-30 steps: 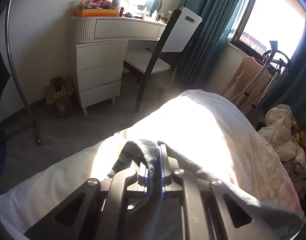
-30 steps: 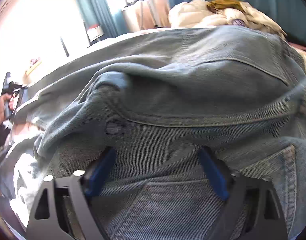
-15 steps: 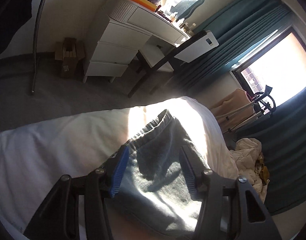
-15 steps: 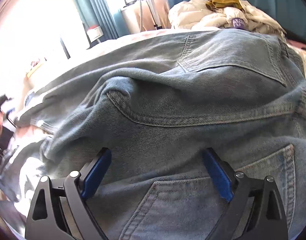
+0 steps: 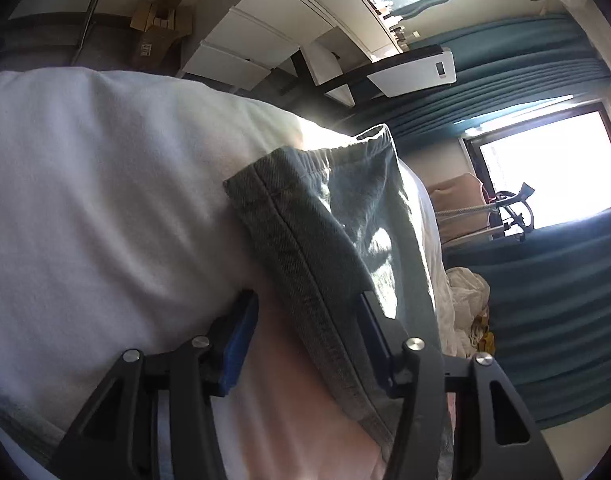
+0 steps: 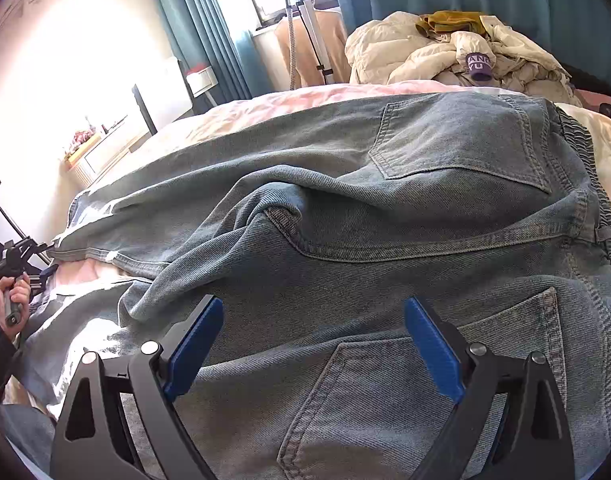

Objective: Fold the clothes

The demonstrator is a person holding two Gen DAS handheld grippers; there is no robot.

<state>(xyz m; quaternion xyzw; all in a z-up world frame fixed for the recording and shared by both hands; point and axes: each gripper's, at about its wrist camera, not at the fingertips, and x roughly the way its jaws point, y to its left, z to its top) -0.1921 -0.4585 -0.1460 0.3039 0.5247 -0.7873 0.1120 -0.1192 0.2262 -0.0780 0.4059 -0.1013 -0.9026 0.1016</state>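
The left tongs have let go of the trouser leg they pinched a second ago and rolled over above the bed; their jaws are now closing, the leg's hemmed edge between the pads but not pressed. The right tongs stand wide, hovering over the jeans, which lie spread ahead of them across the bed. Beyond the jeans a cream jacket carries a purple label with partly readable letters, "AN" over "YU".
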